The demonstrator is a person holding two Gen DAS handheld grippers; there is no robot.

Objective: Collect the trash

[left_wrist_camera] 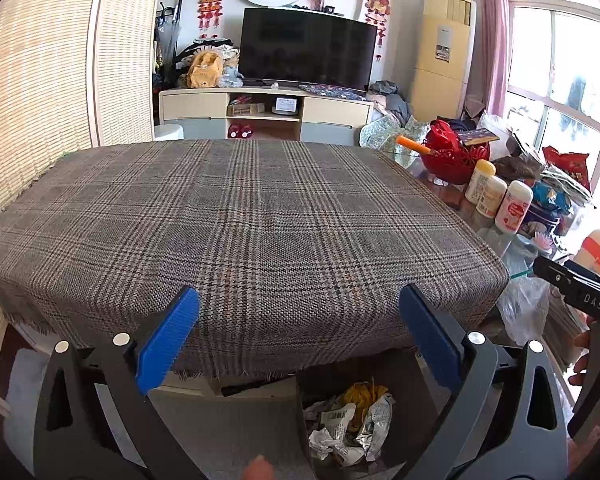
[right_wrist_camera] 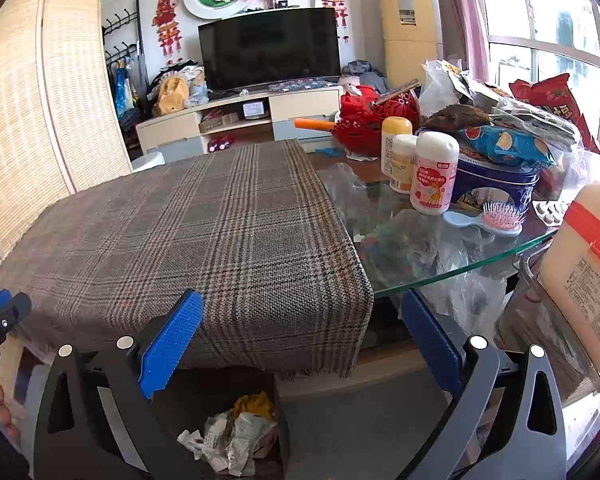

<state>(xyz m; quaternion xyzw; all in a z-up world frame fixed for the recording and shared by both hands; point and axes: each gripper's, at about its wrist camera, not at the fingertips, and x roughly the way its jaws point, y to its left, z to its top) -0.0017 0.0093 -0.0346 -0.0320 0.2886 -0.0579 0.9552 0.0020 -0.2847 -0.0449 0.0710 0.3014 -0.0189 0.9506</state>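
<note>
Left hand-held gripper [left_wrist_camera: 298, 340]: fingers spread, nothing between them, poised at the near edge of the worktop [left_wrist_camera: 240, 216].
Right hand-held gripper [right_wrist_camera: 302, 342]: likewise spread and empty, at the corner where the plaid cloth [right_wrist_camera: 204, 232] meets bare glass.
Trash [left_wrist_camera: 350, 424]: crumpled paper and wrappers, lying in the bin [left_wrist_camera: 304, 412] on the floor below the worktop edge.
Cloth: shows no loose scraps.
Handling note: probably scan the cluttered glass side for anything left; pinch only crumpled pieces, keep clear of the bottles [right_wrist_camera: 436, 172], release directly over the bin.
</note>
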